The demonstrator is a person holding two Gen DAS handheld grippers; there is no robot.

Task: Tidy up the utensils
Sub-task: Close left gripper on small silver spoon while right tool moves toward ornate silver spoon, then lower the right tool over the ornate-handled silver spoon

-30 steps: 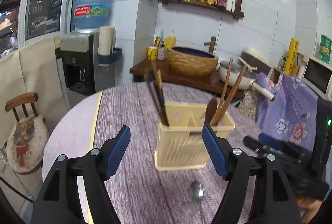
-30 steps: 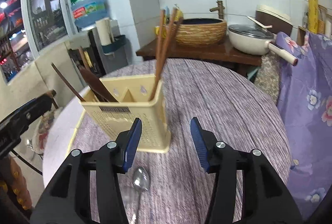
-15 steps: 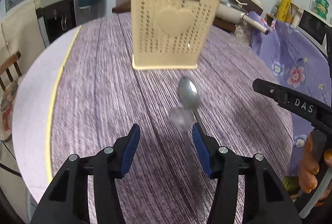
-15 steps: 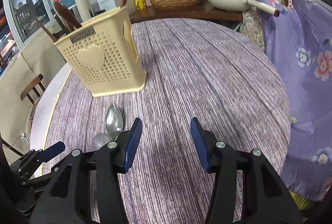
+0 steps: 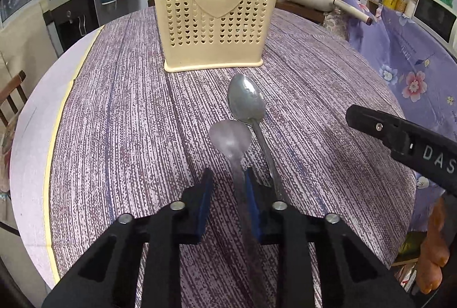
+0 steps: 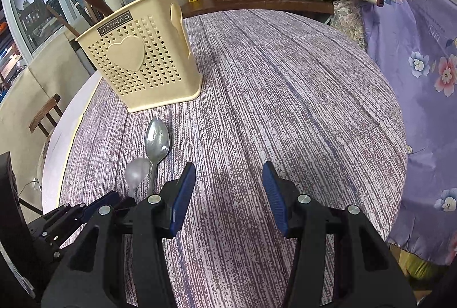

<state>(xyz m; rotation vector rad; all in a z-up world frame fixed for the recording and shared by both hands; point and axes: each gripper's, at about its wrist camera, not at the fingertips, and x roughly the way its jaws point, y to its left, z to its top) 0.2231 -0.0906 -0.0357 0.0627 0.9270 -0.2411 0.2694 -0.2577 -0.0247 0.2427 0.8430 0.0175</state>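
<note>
Translucent plastic spoon (image 5: pixel 230 141) lies beside the metal spoon (image 5: pixel 247 101) before the caddy (image 5: pixel 216 8); we have our left gripper (image 5: pixel 227 188) narrowed around its handle, not yet clamped, right gripper (image 6: pixel 229 188) wide, empty.

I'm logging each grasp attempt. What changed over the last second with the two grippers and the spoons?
The left gripper came down from in front of the utensil holder to the table and narrowed its fingers around the frosted spoon handle; a full clamp isn't clear. The right gripper lowered too, jaws open and empty. The metal spoon, the holder and the table stayed put.
</note>
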